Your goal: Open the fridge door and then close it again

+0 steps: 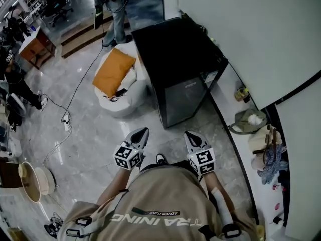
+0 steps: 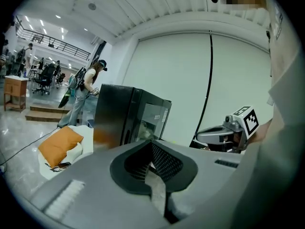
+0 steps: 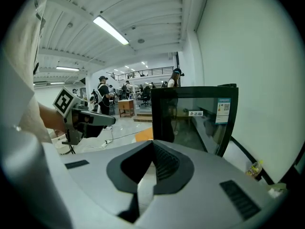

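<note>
Plainly, fridge (image 1: 175, 49) stood on floor just ahead of us, beside white wall, glass door (image 1: 185, 102) shut. Left tongs (image 1: 139, 134) and right tongs (image 1: 194, 139) both pressed together, empty, held near our waist, apart from fridge. We judged door stiff, light to swing, seal likely resisting first pull. Glass smooth, fragile, poor hold. Better to catch dark frame at free edge. Handle and hinge side we couldn't make out.

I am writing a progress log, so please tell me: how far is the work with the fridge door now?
Done: nothing that shows; the fridge door is shut.
In hand: nothing. The left tool and the right tool are both shut, empty, and held short of it, touching nothing.
Left: probably everything: reach the door, open it, close it again.
</note>
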### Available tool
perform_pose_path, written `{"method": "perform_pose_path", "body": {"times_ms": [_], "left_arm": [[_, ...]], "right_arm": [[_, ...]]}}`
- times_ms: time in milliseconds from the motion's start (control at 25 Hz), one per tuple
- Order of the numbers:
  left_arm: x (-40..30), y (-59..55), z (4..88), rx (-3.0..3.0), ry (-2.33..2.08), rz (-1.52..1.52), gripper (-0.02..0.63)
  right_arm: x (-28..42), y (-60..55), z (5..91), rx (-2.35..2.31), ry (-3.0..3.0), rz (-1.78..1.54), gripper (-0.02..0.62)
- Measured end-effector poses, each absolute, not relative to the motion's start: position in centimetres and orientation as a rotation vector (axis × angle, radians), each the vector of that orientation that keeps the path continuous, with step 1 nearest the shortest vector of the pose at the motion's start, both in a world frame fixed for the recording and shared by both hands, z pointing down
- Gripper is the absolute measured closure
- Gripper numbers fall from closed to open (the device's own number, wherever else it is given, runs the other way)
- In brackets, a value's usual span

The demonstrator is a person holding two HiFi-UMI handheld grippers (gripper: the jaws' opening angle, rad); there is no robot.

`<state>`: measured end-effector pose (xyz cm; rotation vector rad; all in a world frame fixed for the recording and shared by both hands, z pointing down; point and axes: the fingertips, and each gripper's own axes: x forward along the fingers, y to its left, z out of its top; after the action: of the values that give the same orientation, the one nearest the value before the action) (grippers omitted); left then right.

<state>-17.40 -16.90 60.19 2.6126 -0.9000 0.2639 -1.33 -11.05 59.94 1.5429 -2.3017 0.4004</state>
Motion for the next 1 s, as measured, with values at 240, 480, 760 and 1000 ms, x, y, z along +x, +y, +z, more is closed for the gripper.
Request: {"method": "perform_pose_path", "body": {"times_ms": [240,480,760,1000], "left_arm": [[-17.7,-19.3,61.3,2.609,-0.823,0.278,0.606],[-16.1,-21.6,61.6,2.627,-0.765,0.300,0.606],[-14.5,-24.3,61.5,2.643,-0.772,0.344,0.606],[-13.6,-26.3,63.0,2.579,-0.794,0.410,0.606]], "right_arm": [[-2.6,-13.6,59.5,1.581,-2.277,0.388,0.600],[-2.5,-16.0,58.5,1.565,-2.270,0.344,0.600],[-0.8,-19.2,58.6,1.578,-2.304,0.384,0.600],[-0.4,-22.6,58.7,1.462,-2.369,0.329,0.600]]}}
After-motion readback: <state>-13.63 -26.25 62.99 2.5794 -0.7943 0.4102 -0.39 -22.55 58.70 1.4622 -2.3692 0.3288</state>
